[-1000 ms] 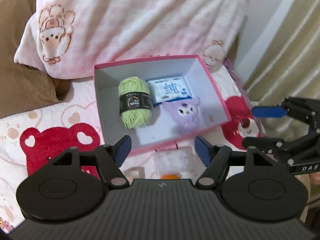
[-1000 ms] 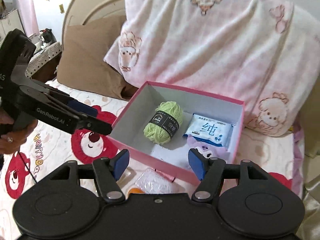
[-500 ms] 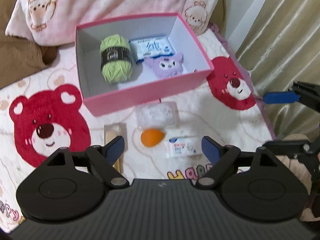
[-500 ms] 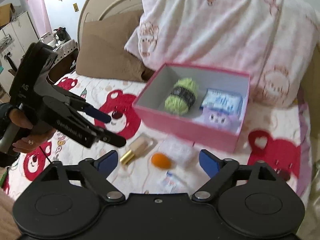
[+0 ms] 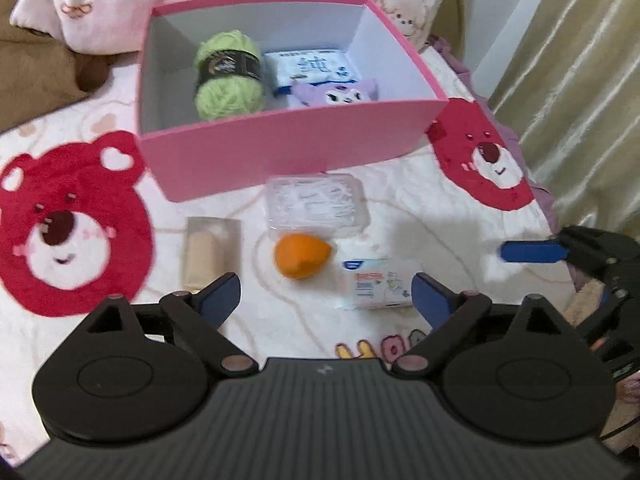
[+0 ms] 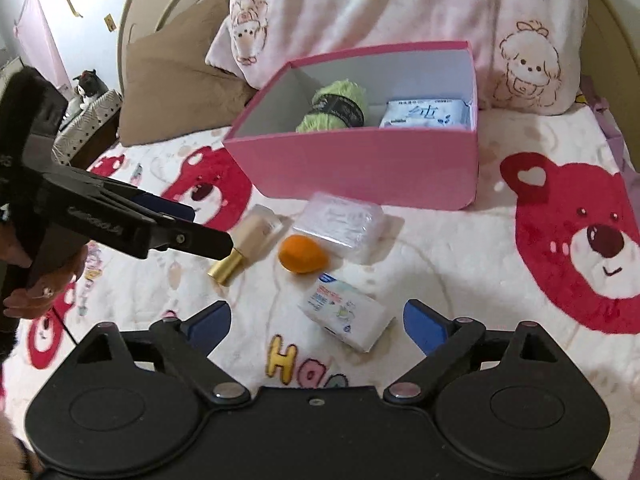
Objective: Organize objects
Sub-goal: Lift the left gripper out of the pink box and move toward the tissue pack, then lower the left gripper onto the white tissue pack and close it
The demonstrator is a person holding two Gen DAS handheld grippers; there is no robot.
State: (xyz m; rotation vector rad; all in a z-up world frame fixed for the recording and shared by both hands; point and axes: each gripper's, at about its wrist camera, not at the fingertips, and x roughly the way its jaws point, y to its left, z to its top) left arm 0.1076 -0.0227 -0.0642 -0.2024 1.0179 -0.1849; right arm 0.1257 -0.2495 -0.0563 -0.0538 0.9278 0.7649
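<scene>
A pink box stands on the bed and holds green yarn, a blue-white tissue pack and a purple plush. In front of it lie a clear plastic case, an orange sponge, a bottle with a gold cap and a small wipes pack. My left gripper is open above these. My right gripper is open around the wipes pack, not touching it.
The bed cover is white with red bear prints. A pink pillow and a brown cushion lie behind the box. Curtains hang at the right. The left gripper shows in the right wrist view.
Both grippers pulled back from the box and came low over the loose items on the cover. Both stay open and empty.
</scene>
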